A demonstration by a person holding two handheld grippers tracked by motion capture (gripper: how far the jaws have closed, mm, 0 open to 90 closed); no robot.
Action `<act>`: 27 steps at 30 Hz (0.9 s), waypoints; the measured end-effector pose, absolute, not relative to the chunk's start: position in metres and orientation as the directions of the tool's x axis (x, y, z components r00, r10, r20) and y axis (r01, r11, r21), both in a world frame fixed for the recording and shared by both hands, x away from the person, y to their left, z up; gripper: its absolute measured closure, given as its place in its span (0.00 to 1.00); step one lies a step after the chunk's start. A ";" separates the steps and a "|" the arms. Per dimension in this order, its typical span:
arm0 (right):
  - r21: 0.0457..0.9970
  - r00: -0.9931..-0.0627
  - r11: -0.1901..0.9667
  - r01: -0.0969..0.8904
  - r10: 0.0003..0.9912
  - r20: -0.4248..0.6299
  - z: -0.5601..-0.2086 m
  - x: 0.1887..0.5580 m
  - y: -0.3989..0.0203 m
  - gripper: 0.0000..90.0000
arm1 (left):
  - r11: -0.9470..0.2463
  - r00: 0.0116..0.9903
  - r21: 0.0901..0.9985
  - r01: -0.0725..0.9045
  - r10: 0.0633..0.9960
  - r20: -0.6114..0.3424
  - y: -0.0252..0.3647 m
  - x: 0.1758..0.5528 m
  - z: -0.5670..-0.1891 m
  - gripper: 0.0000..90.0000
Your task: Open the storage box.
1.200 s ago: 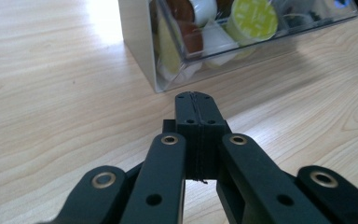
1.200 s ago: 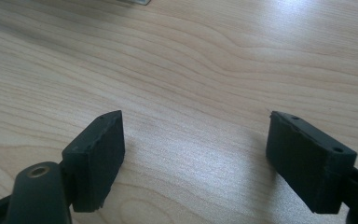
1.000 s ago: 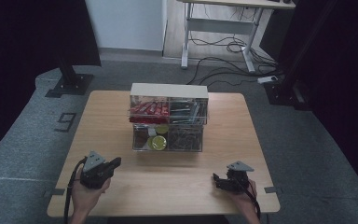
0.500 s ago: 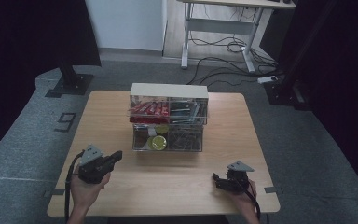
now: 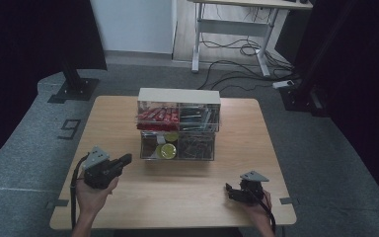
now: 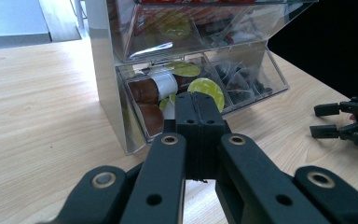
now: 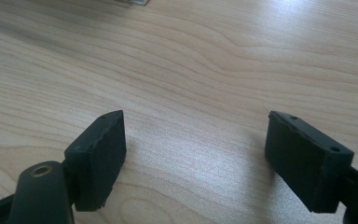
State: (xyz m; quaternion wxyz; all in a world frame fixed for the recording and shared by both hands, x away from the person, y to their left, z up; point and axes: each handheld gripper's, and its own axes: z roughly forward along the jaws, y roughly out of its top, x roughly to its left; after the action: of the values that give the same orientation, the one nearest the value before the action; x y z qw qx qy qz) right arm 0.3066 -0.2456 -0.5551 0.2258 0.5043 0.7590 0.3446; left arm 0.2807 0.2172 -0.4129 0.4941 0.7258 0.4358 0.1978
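Note:
A clear two-tier drawer organizer (image 5: 177,129) stands mid-table. Its lower left drawer (image 6: 168,100) holds brown coffee capsules with green and white lids, and the upper left compartment holds red packets (image 5: 157,116). Dark small items fill the right compartments. My left gripper (image 5: 127,159) is held above the table left of the organizer's front, pointing toward it. Its jaws are shut with nothing between them, and in the left gripper view the gripper (image 6: 198,100) lines up with the capsule drawer. My right gripper (image 5: 232,190) rests low at the front right, open and empty, with bare wood between its pads (image 7: 105,149).
The wooden table (image 5: 187,197) has bare room in front of the organizer and at both sides. The right gripper (image 6: 349,123) appears at the right edge of the left gripper view. Beyond the table are grey floor, a desk frame and cables.
My left gripper has risen a little off the table, still shut. The right gripper has stayed where it was.

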 end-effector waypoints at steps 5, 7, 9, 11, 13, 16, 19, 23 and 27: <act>0.750 -0.389 0.254 0.610 0.921 0.005 -0.555 0.307 -0.246 0.23 | -0.126 0.539 0.895 0.429 0.831 -0.141 0.216 0.281 -0.409 1.00; 0.751 -0.389 0.254 0.610 0.921 0.005 -0.555 0.307 -0.246 0.23 | -0.127 0.539 0.895 0.427 0.831 -0.139 0.215 0.281 -0.409 1.00; 0.751 -0.390 0.254 0.610 0.921 0.005 -0.555 0.307 -0.246 0.23 | -0.125 0.539 0.897 0.424 0.831 -0.139 0.215 0.282 -0.407 1.00; 0.751 -0.389 0.254 0.610 0.921 0.005 -0.555 0.307 -0.246 0.23 | -0.125 0.541 0.898 0.422 0.829 -0.139 0.214 0.283 -0.406 1.00; 0.751 -0.389 0.254 0.610 0.921 0.005 -0.555 0.307 -0.246 0.23 | -0.128 0.545 0.897 0.422 0.827 -0.139 0.213 0.284 -0.405 1.00; 0.750 -0.389 0.254 0.610 0.921 0.006 -0.555 0.307 -0.246 0.23 | -0.124 0.544 0.901 0.416 0.828 -0.137 0.214 0.284 -0.402 1.00; 0.751 -0.390 0.254 0.610 0.921 0.006 -0.555 0.307 -0.246 0.23 | -0.124 0.542 0.903 0.412 0.829 -0.134 0.214 0.285 -0.399 1.00; 0.751 -0.389 0.253 0.610 0.921 0.006 -0.555 0.307 -0.246 0.23 | -0.126 0.546 0.903 0.412 0.827 -0.133 0.212 0.288 -0.397 1.00; 0.751 -0.389 0.254 0.610 0.921 0.006 -0.555 0.307 -0.246 0.23 | -0.132 0.552 0.901 0.414 0.823 -0.133 0.208 0.294 -0.394 1.00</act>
State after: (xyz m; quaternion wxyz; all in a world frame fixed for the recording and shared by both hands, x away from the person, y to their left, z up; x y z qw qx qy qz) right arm 0.3067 -0.2457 -0.5551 0.2254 0.5044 0.7589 0.3446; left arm 0.2943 0.2081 -0.3943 0.5013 0.7242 0.4272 0.2041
